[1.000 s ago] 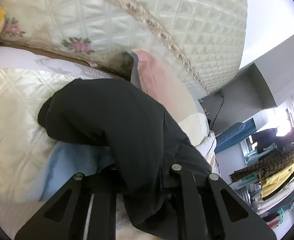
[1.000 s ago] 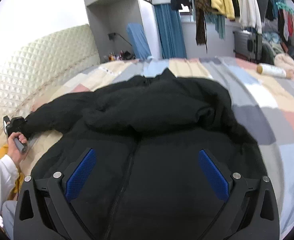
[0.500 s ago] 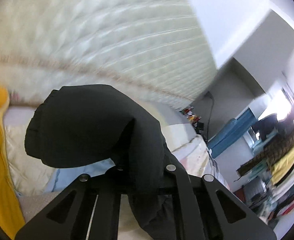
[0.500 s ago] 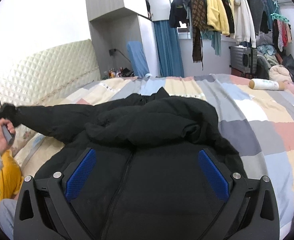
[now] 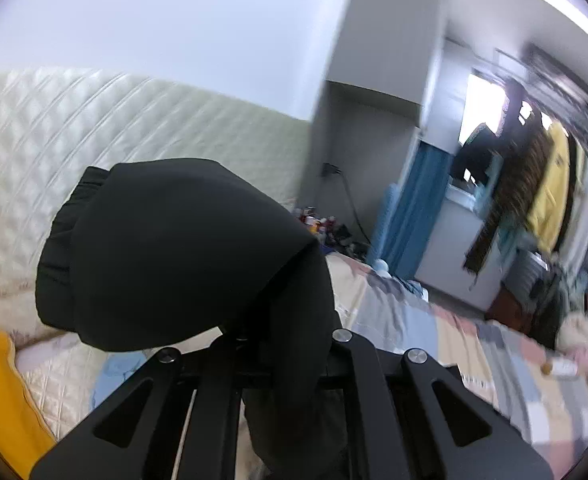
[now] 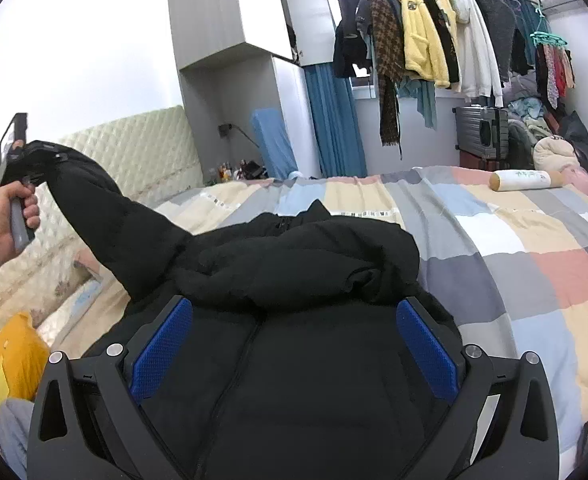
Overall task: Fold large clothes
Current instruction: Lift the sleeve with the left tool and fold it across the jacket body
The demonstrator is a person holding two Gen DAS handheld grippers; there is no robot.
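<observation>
Up off the bed has come the jacket's sleeve (image 6: 106,220), carried high by the left tongs (image 6: 34,160), which a second ago lay low against the pillows; now the headboard (image 5: 114,128) and the wall stand behind the cuff. Those tongs are nearly closed, pinching the black sleeve near its cuff (image 5: 182,252), and the fabric bulges over and past their black arms. A hand (image 6: 8,216) grips their handle at the left edge of the right wrist view, with a white sleeve cuff just below it.

Most of the jacket (image 6: 294,280) lies on the checked quilt (image 6: 533,264), front up, zip running toward the camera, its upper part bunched in a thick fold. Right tongs (image 6: 294,344) hover over the jacket's front with the blue pads (image 6: 162,344) set wide apart and gripping nothing. Clothes (image 6: 417,40) hang on a rail beyond the bed, and a yellow pillow (image 6: 14,360) sits low at the left
</observation>
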